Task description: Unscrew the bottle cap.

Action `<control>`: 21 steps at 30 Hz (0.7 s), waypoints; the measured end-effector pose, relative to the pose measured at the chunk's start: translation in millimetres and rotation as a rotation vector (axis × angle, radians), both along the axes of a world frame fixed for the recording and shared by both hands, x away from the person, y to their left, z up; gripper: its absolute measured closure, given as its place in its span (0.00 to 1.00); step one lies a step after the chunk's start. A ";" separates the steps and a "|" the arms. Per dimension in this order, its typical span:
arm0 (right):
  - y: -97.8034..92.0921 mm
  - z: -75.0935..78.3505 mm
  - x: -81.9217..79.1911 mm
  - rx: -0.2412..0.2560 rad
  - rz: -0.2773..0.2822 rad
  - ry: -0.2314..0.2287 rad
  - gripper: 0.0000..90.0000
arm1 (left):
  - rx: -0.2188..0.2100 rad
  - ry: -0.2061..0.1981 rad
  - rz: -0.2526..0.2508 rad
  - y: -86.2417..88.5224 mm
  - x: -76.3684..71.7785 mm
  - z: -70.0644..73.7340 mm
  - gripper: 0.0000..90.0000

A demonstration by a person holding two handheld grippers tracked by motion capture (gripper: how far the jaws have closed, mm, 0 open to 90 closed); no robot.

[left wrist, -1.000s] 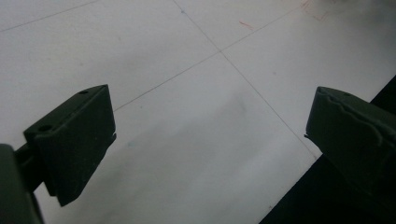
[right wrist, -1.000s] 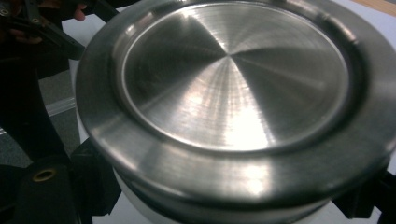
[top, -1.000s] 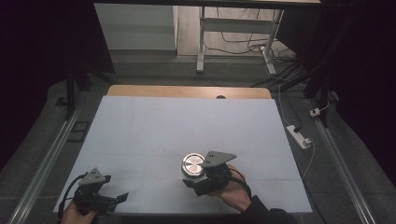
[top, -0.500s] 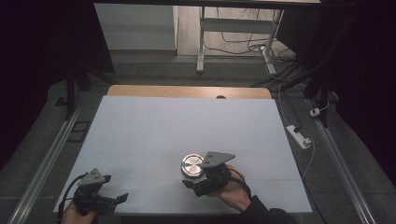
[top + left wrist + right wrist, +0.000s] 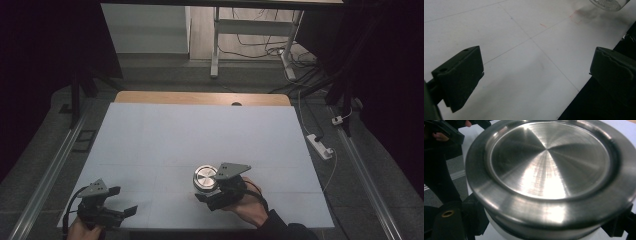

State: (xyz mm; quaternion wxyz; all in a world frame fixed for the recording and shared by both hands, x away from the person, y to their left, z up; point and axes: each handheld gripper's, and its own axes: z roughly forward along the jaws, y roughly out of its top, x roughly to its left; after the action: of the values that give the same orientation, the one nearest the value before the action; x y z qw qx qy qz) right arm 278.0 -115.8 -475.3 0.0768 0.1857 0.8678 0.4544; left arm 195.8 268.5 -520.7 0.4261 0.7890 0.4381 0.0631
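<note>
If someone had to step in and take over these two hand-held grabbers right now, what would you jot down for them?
Right gripper: shut on the round jar with a brushed steel lid, near the front of the white table; a jaw sits on each side of the jar.
Left gripper: open, holding nothing, at the front left corner.
Done: jar gripped.
Left: whether it stands on the table or is lifted cannot be told; probably bring the left gripper over to the lid.

Beyond my table [image 5: 200,130], a white power strip [image 5: 319,146] lies on the floor off its right edge.
</note>
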 end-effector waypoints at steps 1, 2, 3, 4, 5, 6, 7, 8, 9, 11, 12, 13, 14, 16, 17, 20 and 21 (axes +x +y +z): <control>0.0 0.0 0.0 0.002 0.000 0.001 0.16 | -0.001 -0.004 -0.005 -1.0 0.2 0.4 0.00; 0.1 0.0 0.0 0.003 0.001 0.003 0.16 | 0.002 -0.009 -0.007 -2.2 0.4 1.1 0.00; 0.3 0.1 -0.3 0.003 0.002 0.004 0.16 | 0.004 -0.013 -0.013 -3.4 0.5 2.0 0.00; 0.3 0.1 -0.3 0.003 0.002 0.004 0.16 | 0.006 -0.020 -0.019 -4.7 0.7 3.0 0.00; 0.7 0.3 -0.6 0.003 0.006 0.001 0.16 | 0.007 -0.027 -0.021 -6.3 1.0 4.3 0.00; 0.8 0.4 -0.7 0.005 0.009 0.002 0.16 | 0.006 -0.032 -0.029 -7.9 1.4 5.9 0.00; 0.8 0.4 -0.7 0.005 0.009 0.002 0.16 | 0.005 -0.037 -0.039 -9.8 2.0 7.7 0.00; 1.4 0.7 -1.2 0.007 0.013 0.006 0.16 | 0.006 -0.044 -0.052 -11.8 2.9 9.4 0.00; 1.6 0.7 -1.4 0.007 0.015 0.004 0.16 | 0.004 -0.049 -0.066 -14.1 3.9 11.2 0.00; 1.9 0.7 -1.5 0.010 0.021 0.007 0.16 | -0.018 -0.093 -0.126 -20.2 7.0 15.4 0.01; 2.1 0.8 -1.7 0.011 0.021 0.007 0.16 | -0.018 -0.093 -0.126 -20.2 7.0 15.4 0.01; 2.2 0.9 -1.9 0.010 0.022 0.007 0.16 | -0.037 -0.124 -0.158 -23.9 8.1 19.2 0.01; 2.3 0.9 -2.0 0.009 0.023 0.005 0.16 | -0.049 -0.135 -0.172 -25.5 8.6 21.1 0.01; 2.2 0.8 -2.3 0.011 0.026 0.007 0.16 | -0.069 -0.148 -0.193 -28.4 10.5 24.7 0.01; 2.2 0.7 -2.4 0.011 0.028 0.006 0.16 | -0.074 -0.154 -0.198 -29.8 11.4 26.4 0.01; 2.2 0.8 -2.8 0.013 0.031 0.006 0.16 | -0.085 -0.171 -0.206 -34.4 15.6 30.4 0.02; 2.2 0.8 -2.8 0.013 0.031 0.006 0.16 | -0.085 -0.171 -0.206 -34.4 15.6 30.4 0.02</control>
State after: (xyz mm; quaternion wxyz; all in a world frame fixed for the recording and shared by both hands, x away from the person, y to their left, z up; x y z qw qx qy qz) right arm 275.2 -113.5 -474.5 0.0656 0.1740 0.8679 0.4607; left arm 211.4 234.2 -490.3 0.4990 0.8028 0.3193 0.0674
